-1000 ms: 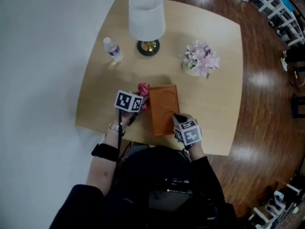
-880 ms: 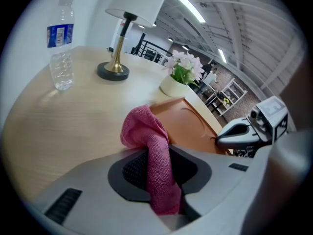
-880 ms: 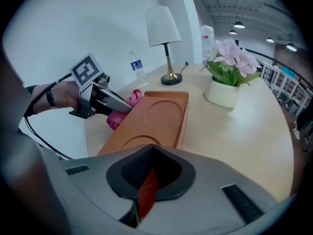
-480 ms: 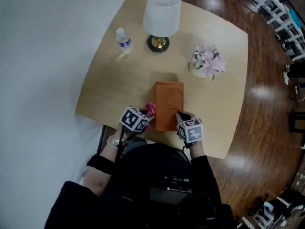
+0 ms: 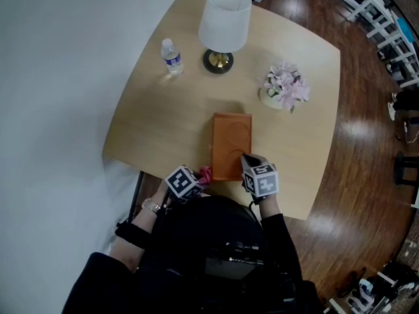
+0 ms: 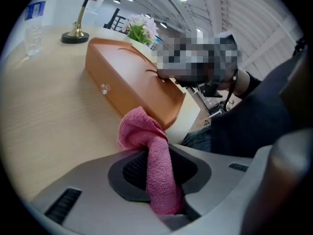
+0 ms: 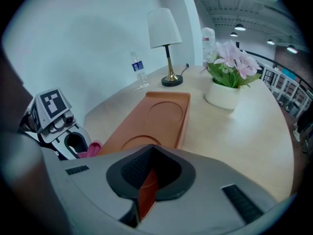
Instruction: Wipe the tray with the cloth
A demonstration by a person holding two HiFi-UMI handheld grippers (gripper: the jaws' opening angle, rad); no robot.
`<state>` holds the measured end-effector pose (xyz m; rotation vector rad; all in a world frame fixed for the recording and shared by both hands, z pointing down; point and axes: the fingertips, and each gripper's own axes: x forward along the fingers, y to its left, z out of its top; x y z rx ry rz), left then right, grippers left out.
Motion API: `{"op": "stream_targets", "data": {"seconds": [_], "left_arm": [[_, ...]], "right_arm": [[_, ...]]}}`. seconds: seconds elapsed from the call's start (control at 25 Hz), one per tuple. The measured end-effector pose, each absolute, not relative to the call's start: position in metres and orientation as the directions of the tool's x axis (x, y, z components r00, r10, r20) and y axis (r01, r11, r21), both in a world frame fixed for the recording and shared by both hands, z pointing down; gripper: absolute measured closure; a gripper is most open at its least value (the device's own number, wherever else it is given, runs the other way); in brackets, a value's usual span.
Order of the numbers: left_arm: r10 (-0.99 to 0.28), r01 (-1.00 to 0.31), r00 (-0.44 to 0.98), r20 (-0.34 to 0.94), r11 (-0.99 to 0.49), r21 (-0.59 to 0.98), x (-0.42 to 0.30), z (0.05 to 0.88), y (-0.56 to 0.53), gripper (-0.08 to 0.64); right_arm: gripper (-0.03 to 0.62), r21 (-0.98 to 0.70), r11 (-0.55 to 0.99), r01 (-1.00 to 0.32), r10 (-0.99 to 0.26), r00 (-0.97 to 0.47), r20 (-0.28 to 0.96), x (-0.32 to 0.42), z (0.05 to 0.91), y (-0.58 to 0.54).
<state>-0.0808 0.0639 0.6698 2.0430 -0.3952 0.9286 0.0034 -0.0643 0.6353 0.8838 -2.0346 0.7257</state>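
The left tongs are clamped on a pink terry cloth, which runs up between the two pads in the left gripper view and bunches out past their tips. A second ago this cloth sat by the far end of the left long side of the orange-brown rectangular tray. Half a second ago it was near the tray's near left corner, and now it hangs just off that corner, close to the worktop's near edge and the person's body. Whether it touches the tray's wall I cannot tell. The right tongs are in the same place as in both earlier frames, closed on the tray's near right end. In the right gripper view a strip of the orange wall stands pinched between the pads, and the tray's two shallow round recesses stretch away beyond it. The tray itself lies lengthwise on the light wooden worktop, much as before. Beyond it stand a white-shaded lamp on a brass foot, a small clear water bottle and a white pot of pink flowers, all well apart from the tray.
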Motion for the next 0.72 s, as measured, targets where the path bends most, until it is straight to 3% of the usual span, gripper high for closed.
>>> {"op": "stream_targets", "data": {"seconds": [0.2, 0.52, 0.72], "left_arm": [[0.03, -0.578, 0.672, 0.74, -0.604, 0.549, -0.101, 0.668, 0.049, 0.451], [-0.31, -0.781, 0.573, 0.759, -0.486, 0.391, -0.17, 0.648, -0.134, 0.451], [-0.243, -0.764, 0.584, 0.775, -0.489, 0.422, -0.151, 0.68, -0.171, 0.451]], "right_arm": [[0.586, -0.181, 0.589, -0.788, -0.342, -0.445, 0.828, 0.004, 0.636, -0.064], [0.586, -0.172, 0.573, -0.802, -0.363, -0.436, 0.823, 0.004, 0.635, -0.063], [0.586, -0.175, 0.555, -0.813, -0.365, -0.427, 0.827, 0.004, 0.636, -0.063]]}}
